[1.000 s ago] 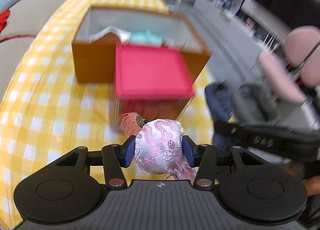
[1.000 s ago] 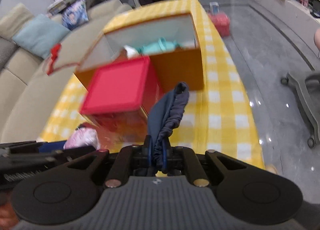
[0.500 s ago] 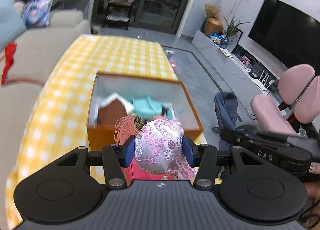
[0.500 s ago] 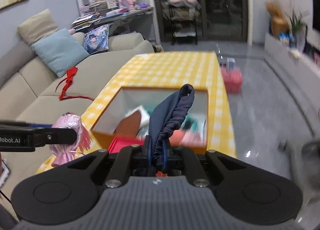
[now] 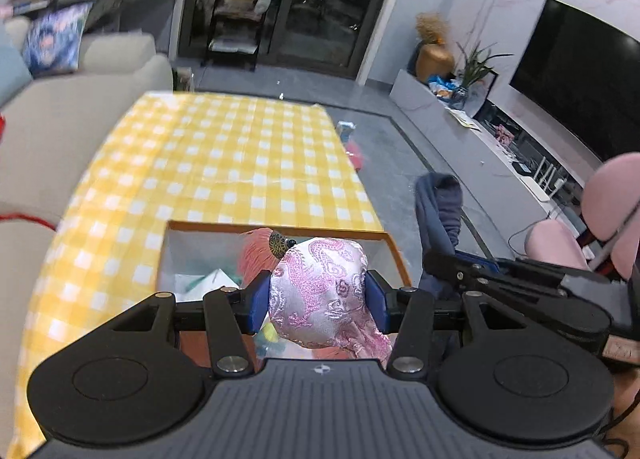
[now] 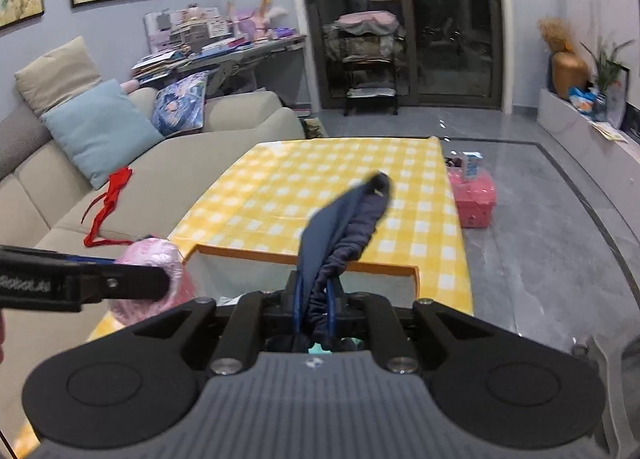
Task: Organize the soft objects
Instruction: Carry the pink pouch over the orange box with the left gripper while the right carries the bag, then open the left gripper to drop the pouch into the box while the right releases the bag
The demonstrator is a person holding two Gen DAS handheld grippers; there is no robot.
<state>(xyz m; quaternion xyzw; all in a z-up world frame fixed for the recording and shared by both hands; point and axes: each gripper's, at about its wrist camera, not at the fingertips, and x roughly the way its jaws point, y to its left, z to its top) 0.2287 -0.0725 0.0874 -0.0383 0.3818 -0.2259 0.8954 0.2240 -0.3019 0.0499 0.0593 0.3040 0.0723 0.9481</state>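
1. left gripper is angled down over the near end of the table. its blue pads sit about half apart, clamped on both sides of a pink-and-silver brocade pouch with dragon pattern.
2. right gripper sits just to the right of the left one, also tilted down. its jaws are nearly closed, pinching a dark navy gathered fabric piece that sticks up and forward from the fingers.
3. the pouch is a rounded, stuffed shape in shiny woven satin, with a salmon-pink fringed tassel and a small dark metal bead at its top left. it is held in the air directly above the box.
4. the navy piece is matte and soft, with an elastic-ruched edge on one side and a smooth fold on the other.
5. an open orange cardboard box with pale inner walls lies right below and ahead of both grippers. white and teal soft items are partly visible inside it.
6. the box sits on a yellow-and-white checked tablecloth that runs on ahead of the grippers.
7. a beige sofa lies to the left of the grippers.
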